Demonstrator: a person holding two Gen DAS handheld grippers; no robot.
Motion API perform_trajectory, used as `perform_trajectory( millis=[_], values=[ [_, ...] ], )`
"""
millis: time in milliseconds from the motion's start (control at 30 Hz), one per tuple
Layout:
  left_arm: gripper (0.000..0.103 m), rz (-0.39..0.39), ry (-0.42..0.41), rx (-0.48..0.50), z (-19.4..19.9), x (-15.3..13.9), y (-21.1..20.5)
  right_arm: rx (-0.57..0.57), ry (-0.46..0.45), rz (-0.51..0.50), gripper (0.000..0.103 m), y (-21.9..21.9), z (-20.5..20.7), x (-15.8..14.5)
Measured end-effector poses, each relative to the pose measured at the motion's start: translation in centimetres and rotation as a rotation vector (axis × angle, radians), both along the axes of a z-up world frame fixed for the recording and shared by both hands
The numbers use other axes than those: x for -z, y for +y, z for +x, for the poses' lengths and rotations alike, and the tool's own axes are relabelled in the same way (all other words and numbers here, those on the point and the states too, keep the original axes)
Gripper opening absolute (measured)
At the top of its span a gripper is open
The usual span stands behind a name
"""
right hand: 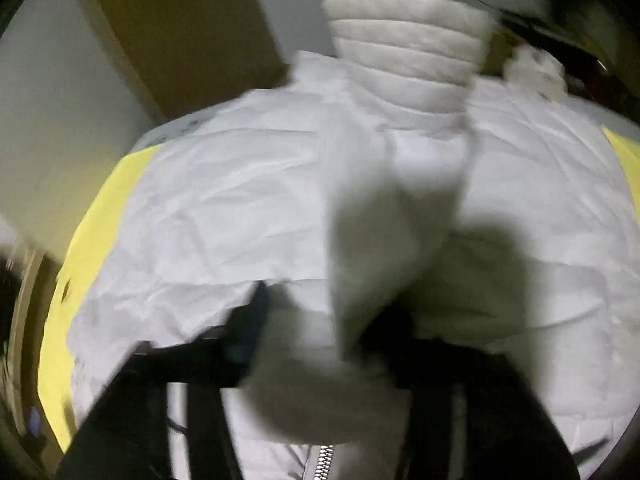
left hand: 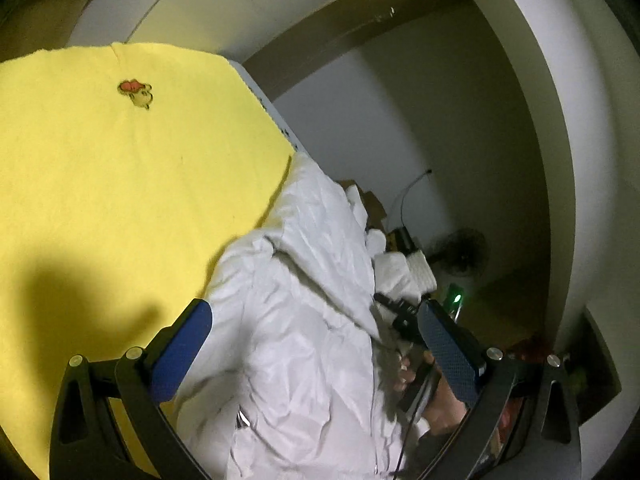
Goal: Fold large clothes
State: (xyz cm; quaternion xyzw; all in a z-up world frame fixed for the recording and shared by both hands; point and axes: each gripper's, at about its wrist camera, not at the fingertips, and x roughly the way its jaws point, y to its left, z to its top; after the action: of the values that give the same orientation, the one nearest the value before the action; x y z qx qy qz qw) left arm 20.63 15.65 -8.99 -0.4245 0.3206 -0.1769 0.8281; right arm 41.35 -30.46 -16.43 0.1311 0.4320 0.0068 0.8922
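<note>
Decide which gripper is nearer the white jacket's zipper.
Right. The right gripper hangs just above the zipper; the left gripper sits over the white jacket near the yellow sheet.

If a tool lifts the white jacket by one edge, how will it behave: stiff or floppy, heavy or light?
The white jacket will probably sag and drape: its creased fabric already lies in soft folds on the yellow cloth. It looks puffy and quilted near the collar, so likely light for its bulk. The smooth fabric may slip.
</note>
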Motion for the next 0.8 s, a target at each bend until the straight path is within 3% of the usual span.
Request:
perform_trajectory(
  millis=[67,133,200,267,333,433,533,633,733,767,800],
  values=[
    [0.103,-0.003,-0.004,0.025,0.0,0.0,-0.6,-0.033,-0.029,-0.007,0.062,0.2,-1.3,-1.6],
    [0.103,0.004,-0.023,0.06,-0.4,-0.2,-1.4,-0.009,-0.121,0.035,0.064,-0.6,-4.4,-5.2],
    [0.103,0.034,-0.049,0.084,-0.6,-0.6,-2.2,0.043,-0.224,0.089,0.081,-3.3,-6.6,-8.4],
    [0.103,0.067,-0.071,0.104,-0.4,-1.2,-3.3,0.13,-0.316,0.128,0.082,-5.9,-9.5,-10.7],
    [0.103,0.079,-0.079,0.133,-0.2,-1.7,-4.2,0.206,-0.298,0.139,0.082,-8.5,-9.9,-11.7],
    [0.103,0.073,-0.085,0.173,-0.3,-1.9,-5.4,0.264,-0.174,0.125,0.082,-10.4,-7.2,-10.3],
    [0.103,0.081,-0.077,0.175,-0.7,-1.7,-5.5,0.241,-0.085,0.197,0.081,-10.4,-4.1,-7.1],
    [0.103,0.072,-0.058,0.153,-1.5,-1.2,-4.8,0.209,-0.075,0.278,0.079,-9.5,-1.5,-5.6],
    [0.103,0.064,-0.046,0.131,-2.3,-0.9,-3.7,0.199,-0.074,0.226,0.079,-7.3,1.3,-4.8],
    [0.103,0.062,-0.045,0.127,-2.5,-0.9,-3.4,0.2,-0.071,0.215,0.074,-6.8,2.0,-4.5],
    [0.103,0.059,-0.046,0.12,-2.8,-0.8,-2.9,0.193,-0.079,0.203,0.045,-6.2,2.7,-4.4]
  ],
)
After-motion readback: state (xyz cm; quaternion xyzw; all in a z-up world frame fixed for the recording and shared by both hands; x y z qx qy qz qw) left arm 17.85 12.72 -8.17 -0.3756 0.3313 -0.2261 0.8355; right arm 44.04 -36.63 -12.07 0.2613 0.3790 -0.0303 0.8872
